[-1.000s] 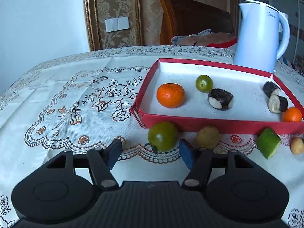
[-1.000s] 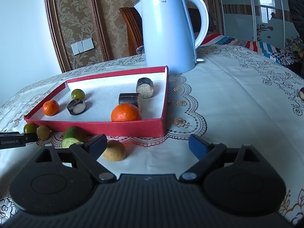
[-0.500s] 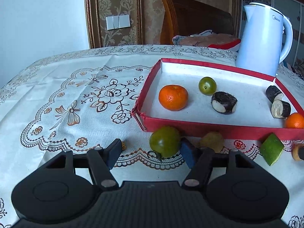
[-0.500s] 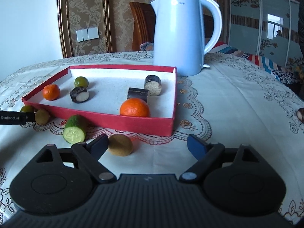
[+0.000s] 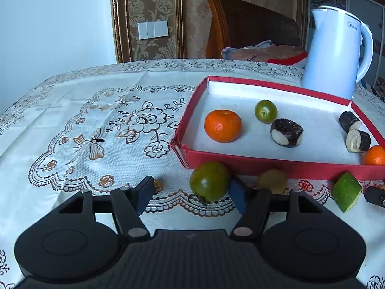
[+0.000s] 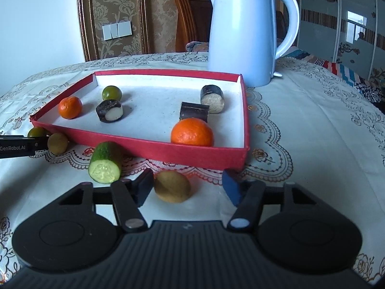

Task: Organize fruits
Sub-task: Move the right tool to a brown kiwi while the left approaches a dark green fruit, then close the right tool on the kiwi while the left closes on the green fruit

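A red tray [image 5: 276, 165] [image 6: 168, 153] holds two oranges [image 5: 222, 125] [image 6: 192, 132], a small green fruit [image 5: 266, 111] and three dark cut pieces. On the cloth in front of it lie a dark green fruit [image 5: 209, 183] [image 6: 36, 132], a yellow-brown fruit [image 5: 272, 180] [image 6: 57, 143], a cucumber piece [image 5: 346, 190] [image 6: 105, 165] and a brown fruit [image 6: 172, 186]. My left gripper [image 5: 191, 193] is open, with the dark green fruit between its fingers, against the right pad. My right gripper [image 6: 186, 186] is open around the brown fruit.
A white electric kettle [image 5: 334, 53] [image 6: 250, 31] stands behind the tray. The left gripper's body [image 6: 16, 147] shows at the left edge of the right wrist view. A wooden chair [image 5: 243, 24] with a bundle of cloth stands beyond the table.
Both grippers have moved forward. The dark green fruit now sits between the left fingers, and the brown fruit has come between the right fingers. Both stay open.
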